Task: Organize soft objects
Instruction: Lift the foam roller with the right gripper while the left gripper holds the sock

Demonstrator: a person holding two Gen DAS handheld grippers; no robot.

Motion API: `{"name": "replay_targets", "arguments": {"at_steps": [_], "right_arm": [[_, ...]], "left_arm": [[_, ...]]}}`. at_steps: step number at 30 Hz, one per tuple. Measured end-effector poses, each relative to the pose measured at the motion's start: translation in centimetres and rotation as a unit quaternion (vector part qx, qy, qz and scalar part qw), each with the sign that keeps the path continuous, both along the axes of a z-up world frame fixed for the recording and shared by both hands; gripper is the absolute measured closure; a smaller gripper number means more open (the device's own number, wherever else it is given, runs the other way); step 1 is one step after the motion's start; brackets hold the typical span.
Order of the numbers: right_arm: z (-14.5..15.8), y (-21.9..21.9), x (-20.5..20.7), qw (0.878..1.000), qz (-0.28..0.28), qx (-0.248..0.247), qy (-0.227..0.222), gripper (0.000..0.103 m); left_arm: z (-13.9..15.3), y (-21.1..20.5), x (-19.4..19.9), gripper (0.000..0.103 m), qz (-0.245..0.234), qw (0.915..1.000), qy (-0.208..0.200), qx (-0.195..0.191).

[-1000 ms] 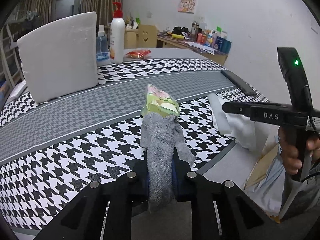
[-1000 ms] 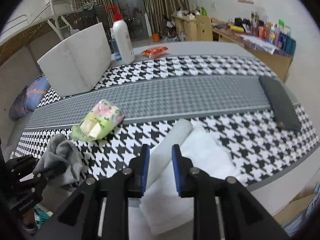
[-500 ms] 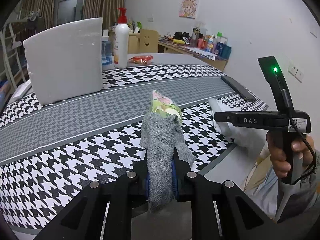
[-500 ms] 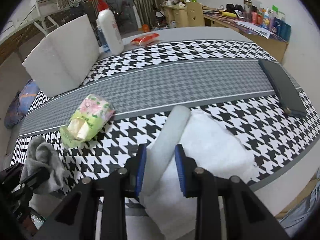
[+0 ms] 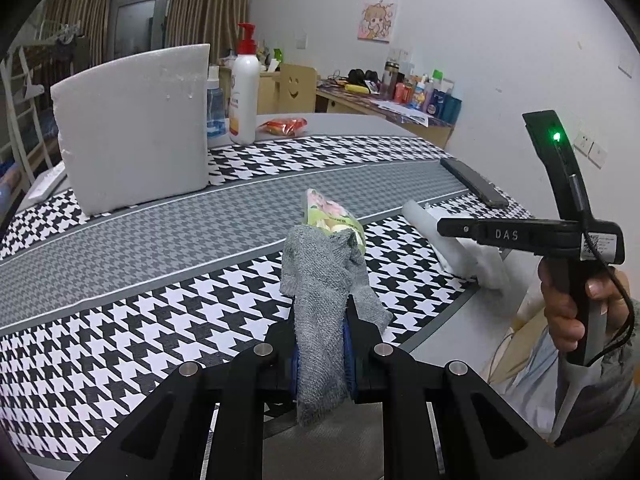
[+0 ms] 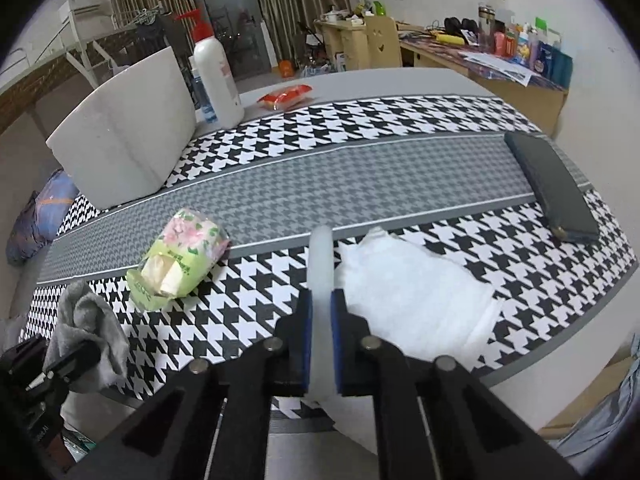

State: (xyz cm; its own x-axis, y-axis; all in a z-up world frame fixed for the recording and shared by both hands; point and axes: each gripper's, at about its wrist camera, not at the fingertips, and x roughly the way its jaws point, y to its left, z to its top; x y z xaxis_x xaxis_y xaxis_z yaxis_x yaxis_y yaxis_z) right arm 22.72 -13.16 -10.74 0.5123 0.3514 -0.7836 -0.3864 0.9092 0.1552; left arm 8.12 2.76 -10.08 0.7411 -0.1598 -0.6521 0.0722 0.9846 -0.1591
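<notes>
Over the near edge of the houndstooth-covered worktop [image 6: 400,128], the left gripper [image 5: 322,344] is clamping a limp grey knitted cloth [image 5: 320,304] between its fingers, while the right gripper [image 6: 320,332] is pinching a white translucent soft tube [image 6: 320,276] lying beside a white crumpled cloth [image 6: 412,292].

Pump bottle [image 5: 244,92], red snack packet [image 6: 285,96], black case [image 6: 552,186]

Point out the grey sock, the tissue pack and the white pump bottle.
grey sock [image 5: 320,304], left wrist view, on its knit middle above the tool.
tissue pack [image 6: 182,254], right wrist view, on its green floral wrapper.
white pump bottle [image 6: 218,80], right wrist view, on its white body.
</notes>
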Motion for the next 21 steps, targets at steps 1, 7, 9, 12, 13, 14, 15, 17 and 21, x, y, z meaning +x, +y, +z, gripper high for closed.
{"name": "replay_targets", "arguments": {"at_steps": [1,7,9,12,13,14,15,17,21], "right_arm": [[-0.1,0.1,-0.1,1.0,0.0,-0.003,-0.001,0.091],[-0.4,1.2,-0.2,0.999,0.012,-0.039,-0.016,0.083],[-0.5,1.5,-0.1,0.999,0.02,-0.045,-0.018,0.08],[-0.9,1.9,0.1,0.998,0.025,-0.052,-0.016,0.08],[-1.0,2.0,0.2,0.998,0.025,-0.054,-0.015,0.08],[-1.2,2.1,0.2,0.998,0.025,-0.058,-0.015,0.08],[-1.3,2.2,0.2,0.998,0.027,-0.061,-0.016,0.08],[-1.2,2.4,0.0,0.997,0.028,-0.07,-0.025,0.08],[-0.9,2.8,-0.3,0.995,0.035,-0.087,-0.042,0.085]], "left_arm": [[0.0,0.0,0.0,0.086,0.001,1.0,0.0,0.0],[0.1,0.2,-0.2,0.086,0.003,1.0,-0.001,0.0],[0.0,0.3,-0.2,0.086,0.004,1.0,0.0,0.0],[-0.1,0.4,-0.3,0.085,0.006,1.0,0.001,-0.001],[-0.1,0.4,-0.3,0.086,0.006,1.0,0.001,-0.002],[-0.1,0.4,-0.3,0.086,0.006,1.0,0.001,-0.002],[-0.1,0.4,-0.3,0.086,0.006,1.0,0.0,-0.002],[-0.1,0.4,-0.3,0.086,0.005,1.0,0.0,-0.001],[-0.2,0.4,-0.3,0.085,0.005,1.0,0.0,-0.003]]}}
